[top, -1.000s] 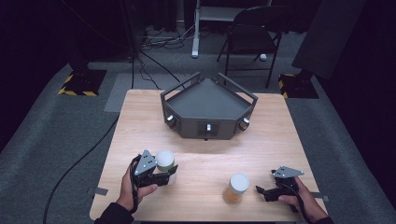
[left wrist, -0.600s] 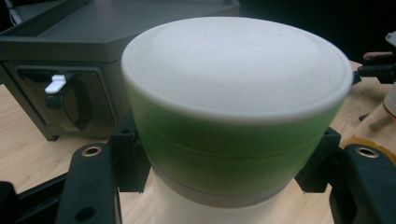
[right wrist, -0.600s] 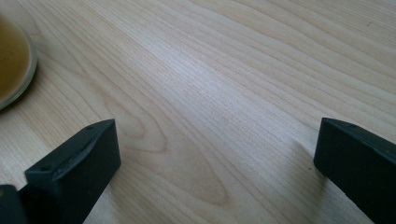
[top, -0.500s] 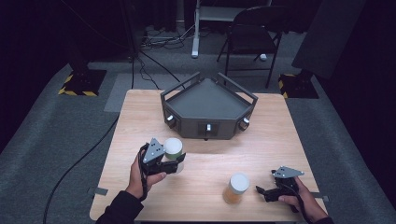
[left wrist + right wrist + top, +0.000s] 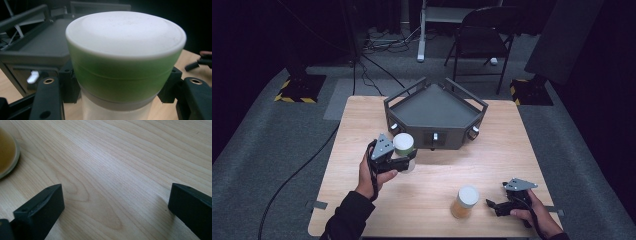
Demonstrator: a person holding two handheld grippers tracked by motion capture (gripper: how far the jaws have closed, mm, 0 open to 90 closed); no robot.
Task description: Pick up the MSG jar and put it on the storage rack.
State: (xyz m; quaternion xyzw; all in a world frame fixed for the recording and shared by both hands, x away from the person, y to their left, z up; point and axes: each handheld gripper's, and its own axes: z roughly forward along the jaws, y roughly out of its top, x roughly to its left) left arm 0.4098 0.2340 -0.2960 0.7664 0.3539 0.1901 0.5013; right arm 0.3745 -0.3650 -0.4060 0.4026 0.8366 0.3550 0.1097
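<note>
A jar with a white lid and green band (image 5: pixel 403 144) is held above the table, just in front of the dark tray (image 5: pixel 432 107). My left gripper (image 5: pixel 408 161) is shut on its pale body below the lid. In the left gripper view the jar (image 5: pixel 125 57) stands close up between the black fingers (image 5: pixel 48 97). An amber jar with a white lid (image 5: pixel 464 202) stands on the table near the front right. My right gripper (image 5: pixel 492 205) rests just to its right, open, with bare wood between its jaws (image 5: pixel 115 205). The amber jar's edge (image 5: pixel 6 152) lies at the left.
The five-sided dark tray has raised rails and knobs on its front wall (image 5: pixel 434 136), and it shows behind the jar (image 5: pixel 42 42). The wooden table (image 5: pixel 492 160) has bare wood in the middle. A chair (image 5: pixel 484 30) and cables lie beyond it.
My left gripper has lifted the green-banded jar and carried it forward and right, toward the tray's front. The right gripper and the amber jar have stayed put.
</note>
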